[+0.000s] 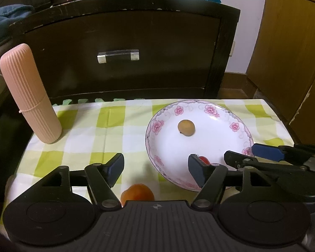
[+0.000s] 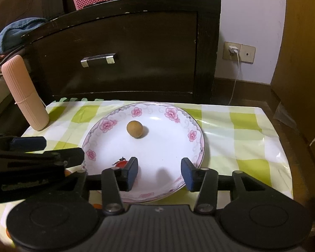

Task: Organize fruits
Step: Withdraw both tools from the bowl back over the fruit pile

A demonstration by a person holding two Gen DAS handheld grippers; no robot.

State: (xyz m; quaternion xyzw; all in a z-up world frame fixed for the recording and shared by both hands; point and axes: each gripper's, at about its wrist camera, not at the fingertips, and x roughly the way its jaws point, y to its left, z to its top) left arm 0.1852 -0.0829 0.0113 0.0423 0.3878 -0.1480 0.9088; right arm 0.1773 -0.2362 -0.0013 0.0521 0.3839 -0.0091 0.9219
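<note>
Two empty, parted grippers, left (image 1: 156, 169) above orange fruit (image 1: 137, 192), right (image 2: 159, 173) over plate (image 2: 174, 147) beside red fruit (image 2: 121, 163).

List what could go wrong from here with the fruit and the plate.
1. The round brown fruit lies loose on the smooth plate; a nudge to the plate could set it rolling.
2. The small red fruit sits near the plate's front rim, right beside the right gripper's finger, which might knock it off.
3. The orange fruit is half hidden under the open left gripper, so a grasp may miss.
</note>
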